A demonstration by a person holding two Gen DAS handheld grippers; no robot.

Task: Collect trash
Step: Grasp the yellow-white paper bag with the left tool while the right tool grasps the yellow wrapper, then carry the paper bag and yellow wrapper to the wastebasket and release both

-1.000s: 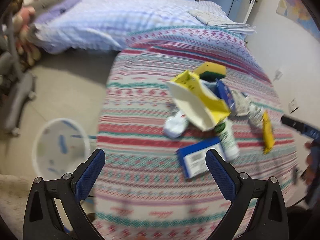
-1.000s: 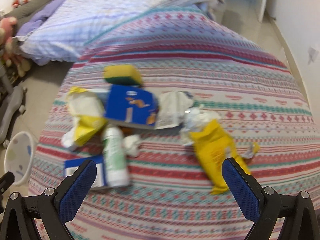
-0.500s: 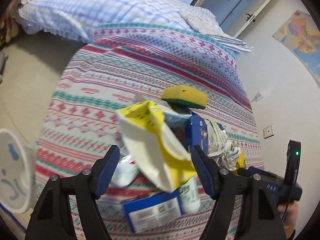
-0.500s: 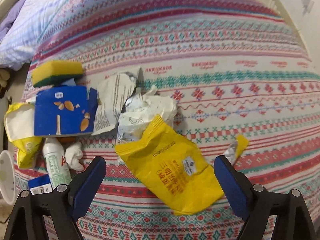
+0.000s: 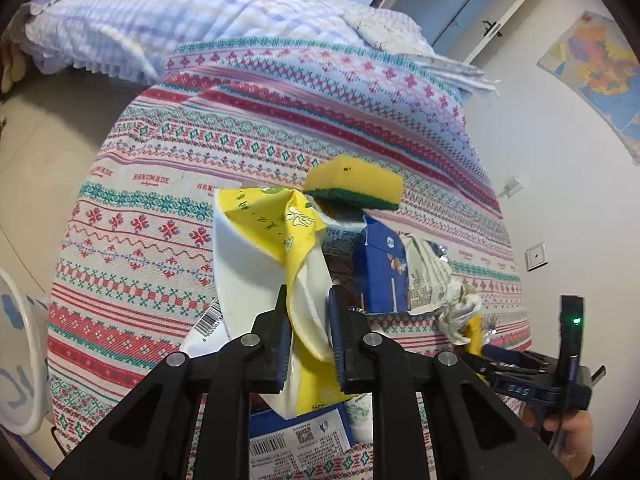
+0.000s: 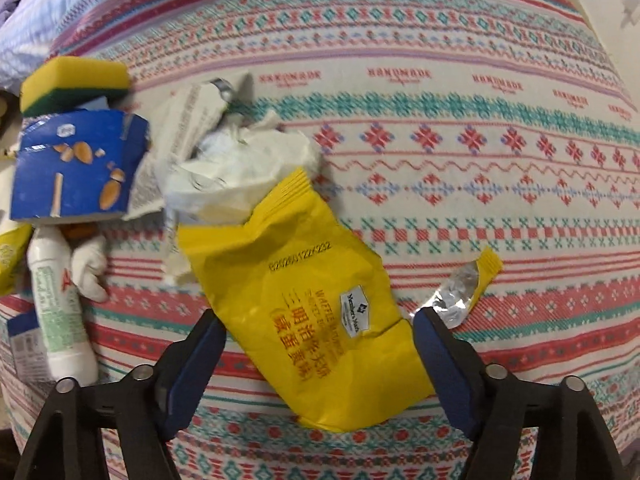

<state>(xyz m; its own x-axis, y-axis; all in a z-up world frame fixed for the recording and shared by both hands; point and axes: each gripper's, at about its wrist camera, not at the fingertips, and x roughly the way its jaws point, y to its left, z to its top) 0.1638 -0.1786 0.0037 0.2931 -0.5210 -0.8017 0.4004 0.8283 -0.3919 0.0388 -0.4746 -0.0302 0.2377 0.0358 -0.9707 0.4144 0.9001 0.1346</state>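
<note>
The left claw is pressed together on a yellow-and-white wrapper, its two blue-padded fingers pinching the wrapper's lower folds so that the crumpled sheet rises above and ahead of the tips, over the patterned bedspread. Just past the wrapper a yellow sponge with a green scouring side sits on top of the heap, resting partly on a blue carton; to the carton's right lies printed white paper. Under the left claw a blue-and-white box with barcodes lies flat on the bedspread, and the rim of a white bin shows at the left edge, off the bed. The right claw is spread wide, its fingers on either side of the lower half of a yellow snack bag that lies flat on the bedspread, neither pad clearly touching it. The bag's torn-off corner strip, yellow outside and silver inside, lies just beside the right finger. Crumpled white paper lies against the bag's open top, with the blue carton to its left and the sponge above that. A white bottle with green print lies on its side below the carton, a small wad of tissue touching it. In the left wrist view the right claw's dark body appears at lower right, held by a hand.
</note>
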